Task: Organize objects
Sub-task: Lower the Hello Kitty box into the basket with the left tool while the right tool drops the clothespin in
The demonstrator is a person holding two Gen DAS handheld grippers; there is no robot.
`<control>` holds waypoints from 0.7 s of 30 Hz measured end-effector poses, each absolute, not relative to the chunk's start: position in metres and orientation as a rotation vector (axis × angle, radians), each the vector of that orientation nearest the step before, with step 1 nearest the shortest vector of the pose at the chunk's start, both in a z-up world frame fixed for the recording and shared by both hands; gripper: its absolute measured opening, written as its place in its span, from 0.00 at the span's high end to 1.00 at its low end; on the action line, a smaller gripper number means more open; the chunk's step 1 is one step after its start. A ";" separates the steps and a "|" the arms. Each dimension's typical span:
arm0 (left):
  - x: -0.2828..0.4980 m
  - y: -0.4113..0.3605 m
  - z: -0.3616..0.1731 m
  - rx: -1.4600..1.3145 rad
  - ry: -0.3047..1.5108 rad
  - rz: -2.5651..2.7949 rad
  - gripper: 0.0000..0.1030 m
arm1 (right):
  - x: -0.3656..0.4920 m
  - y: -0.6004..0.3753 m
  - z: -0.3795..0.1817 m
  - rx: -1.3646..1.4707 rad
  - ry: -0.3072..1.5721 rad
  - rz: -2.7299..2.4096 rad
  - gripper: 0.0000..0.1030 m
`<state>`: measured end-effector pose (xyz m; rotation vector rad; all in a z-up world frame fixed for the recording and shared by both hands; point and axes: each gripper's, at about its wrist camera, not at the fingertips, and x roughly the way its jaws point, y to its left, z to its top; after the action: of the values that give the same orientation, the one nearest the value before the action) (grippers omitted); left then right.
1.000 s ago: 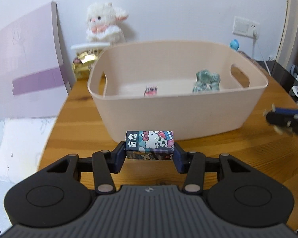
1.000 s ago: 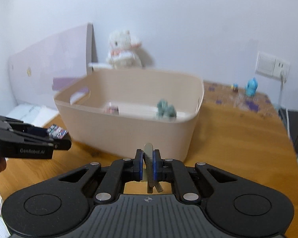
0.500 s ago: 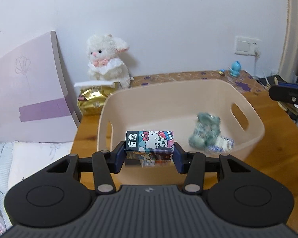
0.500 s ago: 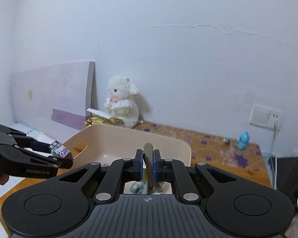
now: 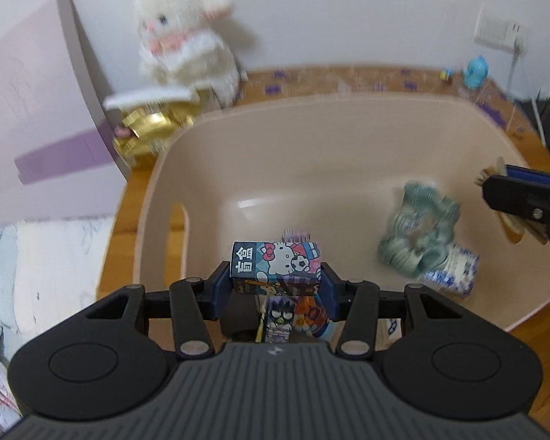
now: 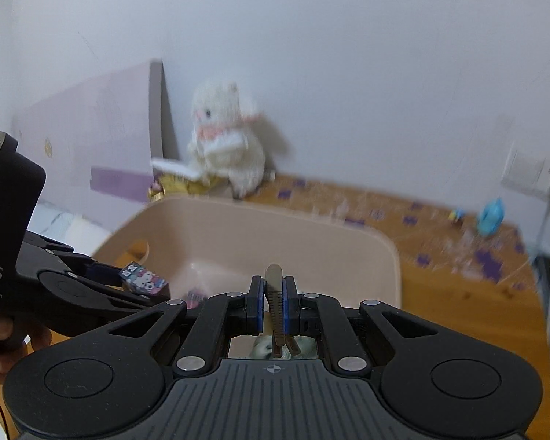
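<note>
My left gripper (image 5: 275,280) is shut on a small cartoon-printed box (image 5: 275,264) and holds it over the near left part of the beige plastic basket (image 5: 260,139). The box also shows in the right wrist view (image 6: 145,280). My right gripper (image 6: 274,302) is shut on a brown hair clip (image 6: 275,300) above the basket's right side (image 6: 392,256); it also shows in the left wrist view (image 5: 495,189). Inside the basket lie a green scrunchie (image 5: 418,234), a blue-white packet (image 5: 453,275) and a small pink item (image 5: 295,235).
The basket stands on a wooden table (image 6: 458,256). A white plush lamb (image 5: 185,36) and gold packets (image 5: 154,132) sit behind it by the wall. A purple board (image 5: 36,117) leans at left. A blue figurine (image 5: 476,71) and a wall socket (image 5: 498,33) are at back right.
Both grippers have moved forward and tilted down over the basket. The box now hangs over the basket's inside, and the clip is over its right side.
</note>
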<state>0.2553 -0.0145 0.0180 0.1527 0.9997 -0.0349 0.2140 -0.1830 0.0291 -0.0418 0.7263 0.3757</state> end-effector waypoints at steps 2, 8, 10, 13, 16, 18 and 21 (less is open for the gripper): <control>0.264 -0.012 0.009 0.125 1.042 -0.044 0.50 | 0.222 -0.179 0.017 -0.051 0.759 0.364 0.92; 0.279 -0.012 -0.015 0.148 1.113 -0.035 0.50 | 0.242 -0.172 -0.011 -0.080 0.842 0.329 0.91; 0.279 -0.013 -0.015 0.149 1.113 -0.038 0.49 | 0.244 -0.172 -0.018 -0.079 0.861 0.322 0.91; 0.278 -0.013 -0.014 0.152 1.114 -0.038 0.47 | 0.242 -0.171 -0.021 -0.086 0.867 0.318 0.88; 0.277 -0.011 -0.014 0.155 1.108 -0.021 0.32 | 0.238 -0.172 -0.018 -0.079 0.847 0.312 0.65; 0.277 -0.009 -0.014 0.139 1.104 -0.034 0.31 | 0.235 -0.175 -0.014 -0.061 0.836 0.310 0.42; 0.271 -0.009 -0.009 0.129 1.085 -0.042 0.28 | 0.225 -0.176 -0.004 -0.076 0.807 0.307 0.35</control>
<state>0.2711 -0.0093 -0.0089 0.1286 1.0846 -0.0423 0.2254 -0.1758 -0.0036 -0.0760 0.8065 0.3070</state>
